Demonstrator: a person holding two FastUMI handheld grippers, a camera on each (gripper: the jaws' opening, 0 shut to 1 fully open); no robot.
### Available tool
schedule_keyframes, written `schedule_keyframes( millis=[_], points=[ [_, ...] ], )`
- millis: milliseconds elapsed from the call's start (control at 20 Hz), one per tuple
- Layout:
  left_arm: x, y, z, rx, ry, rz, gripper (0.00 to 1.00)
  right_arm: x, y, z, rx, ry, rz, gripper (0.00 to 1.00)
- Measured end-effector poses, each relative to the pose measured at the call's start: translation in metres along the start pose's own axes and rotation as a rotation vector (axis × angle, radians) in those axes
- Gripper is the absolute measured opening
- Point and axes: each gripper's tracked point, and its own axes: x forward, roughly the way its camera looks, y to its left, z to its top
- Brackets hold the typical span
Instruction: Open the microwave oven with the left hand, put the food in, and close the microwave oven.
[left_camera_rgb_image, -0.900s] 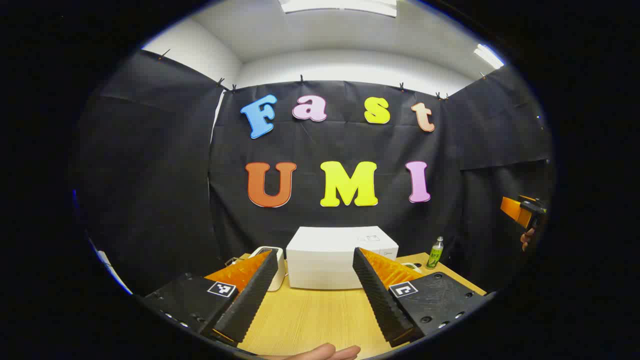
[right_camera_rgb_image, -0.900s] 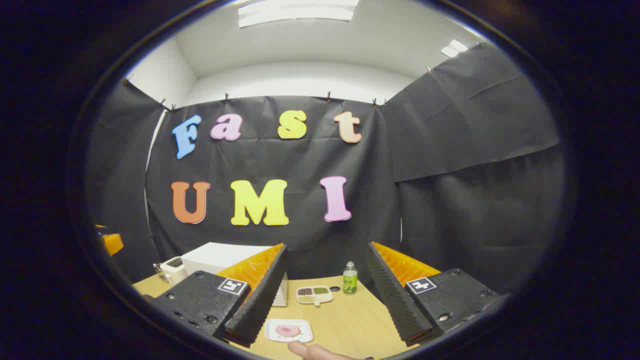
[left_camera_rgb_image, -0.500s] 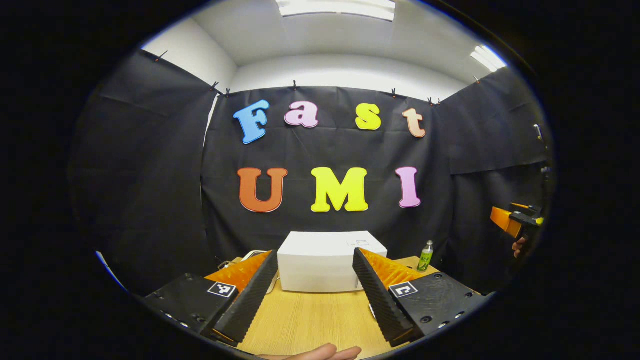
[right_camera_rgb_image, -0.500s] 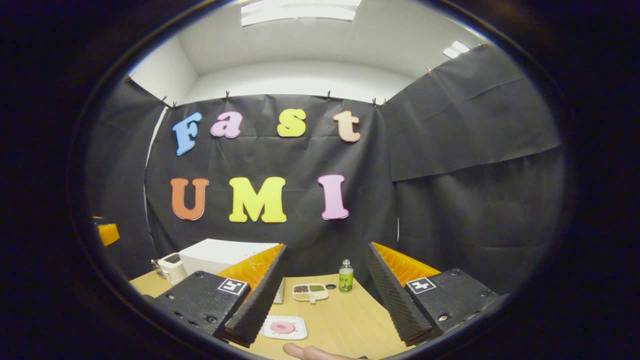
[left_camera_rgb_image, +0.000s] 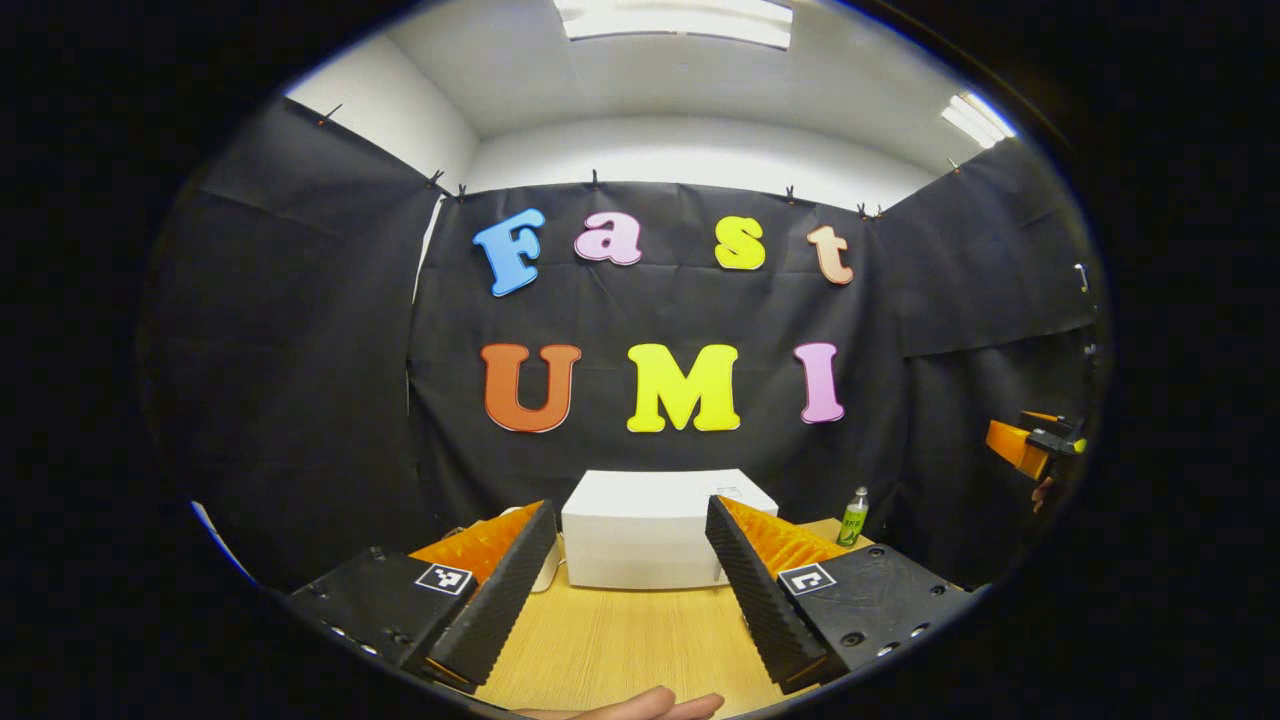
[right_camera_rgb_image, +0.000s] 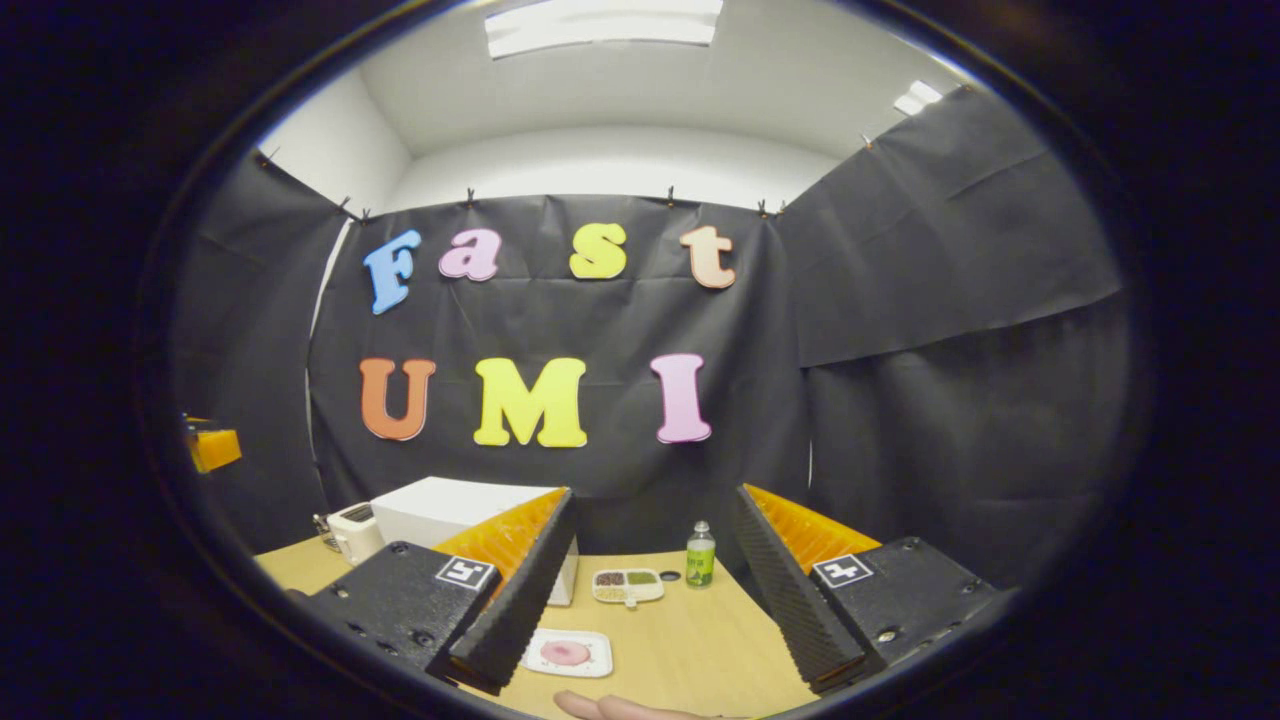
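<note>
Left gripper (left_camera_rgb_image: 632, 580) fingers standing wide apart, holding nothing, facing white microwave oven (left_camera_rgb_image: 655, 530) far on wooden surface (left_camera_rgb_image: 620, 640), right gripper (right_camera_rgb_image: 652, 585) also gaping empty above plate with food (right_camera_rgb_image: 565, 653).

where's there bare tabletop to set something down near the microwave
Bare wood lies in front of the microwave, on the table between the open left claw and it. In the right gripper view a free strip runs right of the plate with the pink food, below the green bottle. It is crowded around the divided snack tray and by the small white appliance.
</note>
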Motion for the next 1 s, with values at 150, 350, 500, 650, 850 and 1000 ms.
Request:
schedule_keyframes(
  millis=[150, 350, 500, 650, 850, 1000],
  points=[
    [0.007, 0.000, 0.004, -0.008, -0.016, -0.006, 0.95, 0.003, -0.001, 0.006, 0.000, -0.020, 0.001, 1.00],
    [0.030, -0.010, -0.001, -0.014, -0.018, -0.007, 0.84, 0.014, 0.001, 0.007, -0.005, -0.044, 0.026, 1.00],
    [0.060, -0.026, -0.010, -0.028, -0.009, -0.025, 0.84, 0.025, 0.004, 0.001, 0.006, -0.044, 0.038, 0.92],
    [0.100, -0.044, -0.032, -0.047, 0.023, -0.047, 0.95, 0.037, 0.003, -0.008, 0.021, -0.024, 0.060, 0.92],
    [0.161, -0.089, -0.071, -0.076, 0.052, -0.137, 0.95, 0.054, -0.007, -0.016, 0.024, -0.019, 0.052, 1.00],
    [0.203, -0.108, -0.110, -0.064, 0.086, -0.160, 0.95, 0.061, -0.010, -0.025, 0.034, -0.003, 0.052, 1.00]
  ],
)
